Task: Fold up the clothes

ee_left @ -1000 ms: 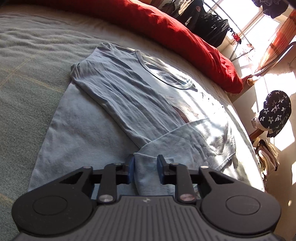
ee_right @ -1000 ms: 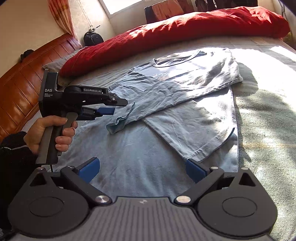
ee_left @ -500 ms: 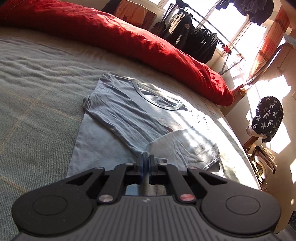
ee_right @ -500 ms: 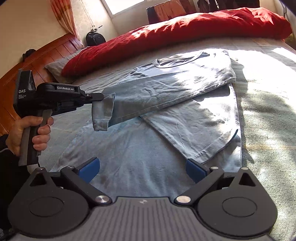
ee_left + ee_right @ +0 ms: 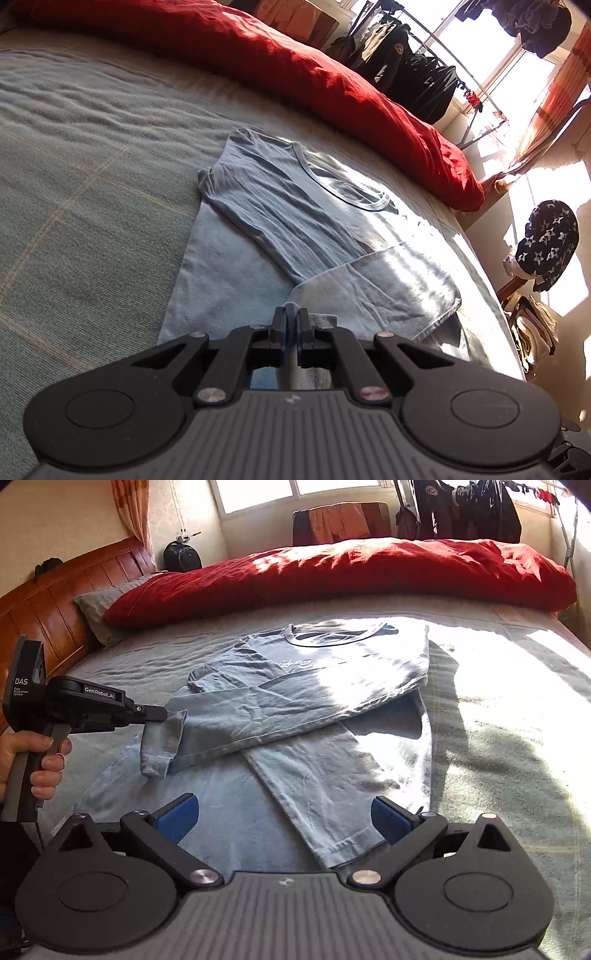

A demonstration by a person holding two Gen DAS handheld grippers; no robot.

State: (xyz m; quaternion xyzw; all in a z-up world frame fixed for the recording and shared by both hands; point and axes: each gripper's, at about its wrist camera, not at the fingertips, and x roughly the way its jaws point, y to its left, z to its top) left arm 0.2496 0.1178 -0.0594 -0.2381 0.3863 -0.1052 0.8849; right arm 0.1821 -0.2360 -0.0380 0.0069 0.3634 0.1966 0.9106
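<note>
Sleeve cuff (image 5: 162, 738) of the pale blue cotton T-shirt (image 5: 314, 701), spread on the grey-green bedspread (image 5: 517, 738), hangs pinched in the left gripper (image 5: 164, 713); its pads are hidden. Right gripper (image 5: 284, 814) gapes empty above the hem.

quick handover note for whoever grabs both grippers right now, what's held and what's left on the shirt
Left gripper: shut on the cuff of the left sleeve, lifted just off the bed; the cuff hangs from it.
Right gripper: open, empty, hovering over the hem end of the light blue shirt.
Shirt: lies flat, collar toward the red duvet.
Done: both long sleeves are folded across the body, crossing each other.
Left: lay down the held sleeve, release, then likely fold the body up.
</note>
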